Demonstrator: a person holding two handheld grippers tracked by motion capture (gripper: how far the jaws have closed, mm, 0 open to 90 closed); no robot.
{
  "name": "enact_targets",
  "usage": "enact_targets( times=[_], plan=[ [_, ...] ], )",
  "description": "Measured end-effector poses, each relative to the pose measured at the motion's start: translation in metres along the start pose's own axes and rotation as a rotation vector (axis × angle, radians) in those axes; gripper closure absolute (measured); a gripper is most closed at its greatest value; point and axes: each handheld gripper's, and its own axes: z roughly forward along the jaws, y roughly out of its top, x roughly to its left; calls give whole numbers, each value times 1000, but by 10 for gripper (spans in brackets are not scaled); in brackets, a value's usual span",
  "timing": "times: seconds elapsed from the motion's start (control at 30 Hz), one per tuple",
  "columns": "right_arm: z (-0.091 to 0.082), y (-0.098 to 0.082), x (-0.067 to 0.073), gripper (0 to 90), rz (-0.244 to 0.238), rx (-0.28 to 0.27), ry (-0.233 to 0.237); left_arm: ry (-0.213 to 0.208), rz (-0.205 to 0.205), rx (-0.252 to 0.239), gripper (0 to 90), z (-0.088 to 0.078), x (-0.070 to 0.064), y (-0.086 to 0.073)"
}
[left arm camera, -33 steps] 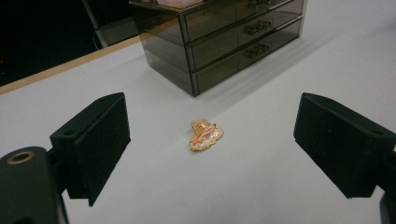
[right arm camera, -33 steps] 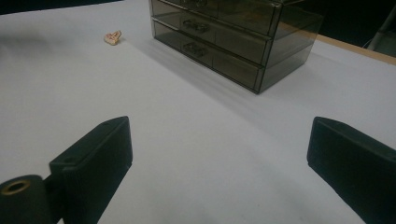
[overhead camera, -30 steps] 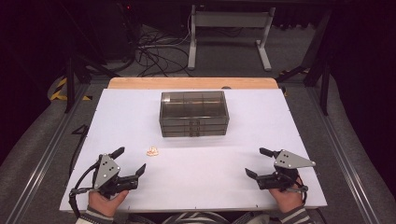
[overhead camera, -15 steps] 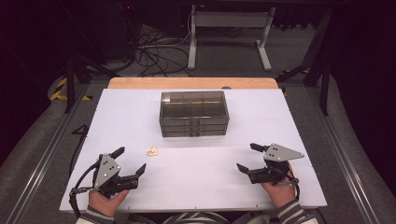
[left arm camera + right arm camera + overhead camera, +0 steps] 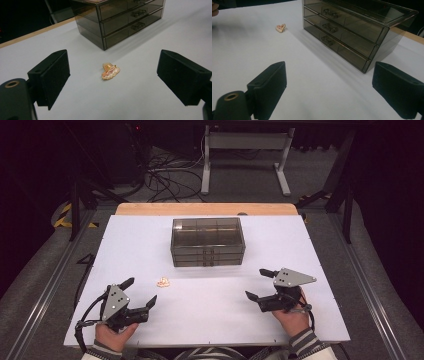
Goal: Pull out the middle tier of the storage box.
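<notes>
Right claw (image 5: 261,284) hovers level, jaws spread.

trinket (image 5: 163,282): too small in the high view to tell its shape
drawer box (image 5: 359,32): far right corner cut off in the right gripper view

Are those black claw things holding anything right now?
No. The left hand-held gripper and the right hand-held gripper are both open and empty; the small pink-and-gold trinket lies untouched on the white table.
</notes>
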Motion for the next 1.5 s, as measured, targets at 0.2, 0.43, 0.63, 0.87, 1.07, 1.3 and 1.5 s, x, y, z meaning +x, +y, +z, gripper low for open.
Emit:
enact_targets(
  times=[0.2, 0.43, 0.63, 0.87, 1.07, 1.3, 1.5],
  plan=[
    [5, 6, 1, 128, -13, 4, 6, 4, -3, 2, 120, 1, 0, 0],
    [13, 10, 0, 128, -14, 20, 30, 3, -3, 3, 120, 1, 0, 0],
    [20, 15, 1, 128, -32, 23, 49, 2, -3, 4, 120, 1, 0, 0],
    [25, 19, 3, 128, -42, 23, 53, 3, 0, 4, 120, 2, 0, 0],
    [28, 21, 4, 128, -51, 26, 52, 3, -1, 5, 121, 2, 0, 0],
    [29, 22, 4, 131, -68, 35, 59, 3, 0, 4, 122, 2, 0, 0],
    [26, 24, 4, 156, -87, 33, 56, 0, 0, 4, 122, 2, 1, 0]
  ],
)
